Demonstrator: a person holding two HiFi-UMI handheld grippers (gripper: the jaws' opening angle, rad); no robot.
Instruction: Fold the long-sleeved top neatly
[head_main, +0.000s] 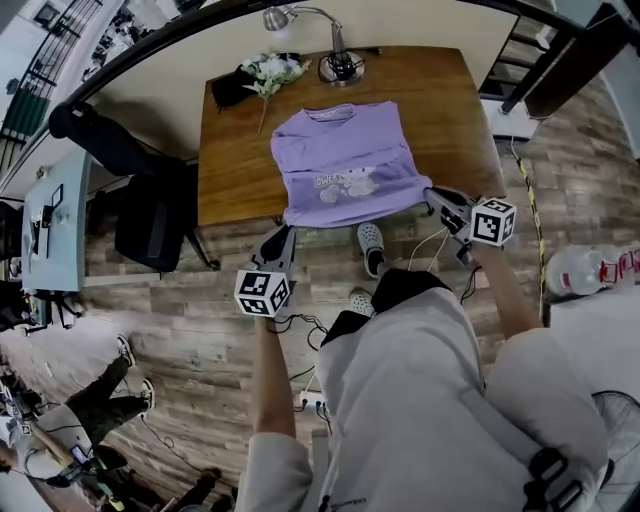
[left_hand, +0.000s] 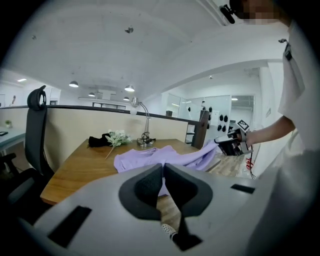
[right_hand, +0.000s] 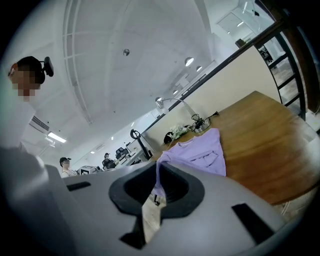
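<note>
Item: long-sleeved top (head_main: 345, 160), lilac, with a pale printed motif on the front. It lay flat on the wooden bench (head_main: 230, 170), collar (head_main: 330, 113) toward the far side and hem (head_main: 350, 215) along the near edge. The sleeves appeared to be already turned in across the front, though the creases were hard to read. Left tool (head_main: 283, 238): jaws closed, with lilac cloth showing in the seam between them, read as a pinch on the near left hem corner. Right tool (head_main: 437, 197): jaws closed on the near right hem corner, a white care label (right_hand: 150, 215) hanging from the pinch. That corner was raised clear of the bench edge, the cloth running taut from it back to the body of the garment. Step in hand, as judged: the bottom fold, with both hem corners gripped and lifted and the fold not yet laid. Next move, as judged: carry both corners up and away over the front toward the collar, keep the two tools level and evenly apart so that the hem stays straight, lay the hem near the neckline, and only then part the jaws. Also on the bench, at the far side and apart from the garment: a desk lamp (head_main: 340, 62), a bunch of white flowers (head_main: 272, 72) and a dark object (head_main: 230, 88).
</note>
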